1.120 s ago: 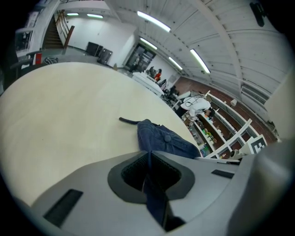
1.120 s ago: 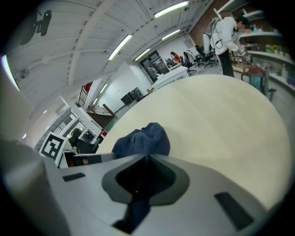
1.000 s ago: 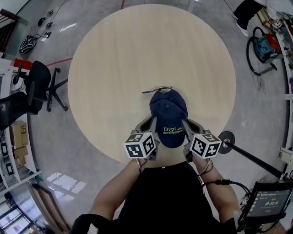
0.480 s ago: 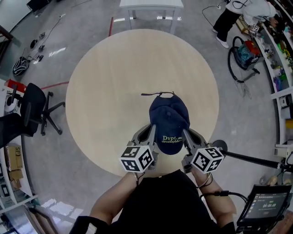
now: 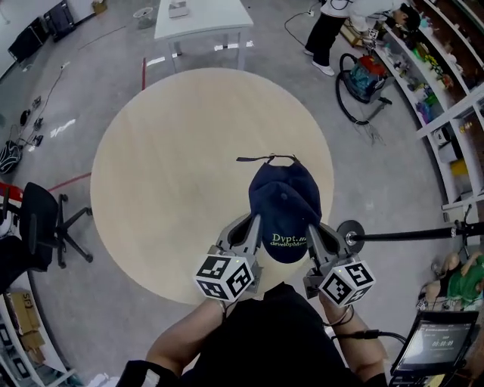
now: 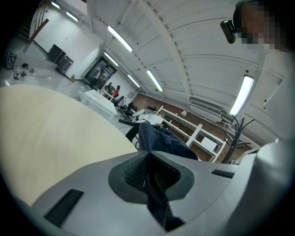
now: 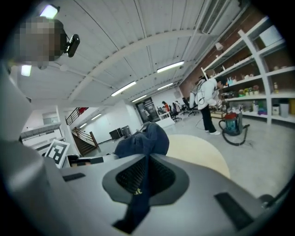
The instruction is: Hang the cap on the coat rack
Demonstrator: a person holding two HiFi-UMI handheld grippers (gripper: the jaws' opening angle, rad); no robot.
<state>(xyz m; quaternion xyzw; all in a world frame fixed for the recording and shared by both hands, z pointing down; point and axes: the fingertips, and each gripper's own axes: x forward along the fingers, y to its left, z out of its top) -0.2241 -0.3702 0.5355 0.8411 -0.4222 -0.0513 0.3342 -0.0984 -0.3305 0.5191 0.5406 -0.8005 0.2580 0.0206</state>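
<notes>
Navy cloth is pinched in both tongs. The left tongs (image 5: 248,227) are clamped tight on one side edge of the cap (image 5: 286,198) and the right tongs (image 5: 311,230) on the other, with the fabric squeezed flat between each pair of pads. The cap hangs between them, held up off the surface (image 5: 166,174). Its lettered front is nearest the person and its back strap points away, so its long axis runs straight out ahead of the tongs.

Beneath it the surface is a round top of pale wood. Just right of the right tongs stands the coat rack (image 5: 401,236), a black pole on a round foot. Left of the left tongs, off the surface, a black office chair (image 5: 38,227) sits on the grey floor (image 5: 378,174). Farther out beyond the tongs there is a white table (image 5: 200,17). To the far right are a vacuum cleaner (image 5: 363,79), a standing person (image 5: 327,30) and shelves (image 5: 446,106).

A second ago the cap sat lower, close against the surface. Both tongs have since carried it upward.
</notes>
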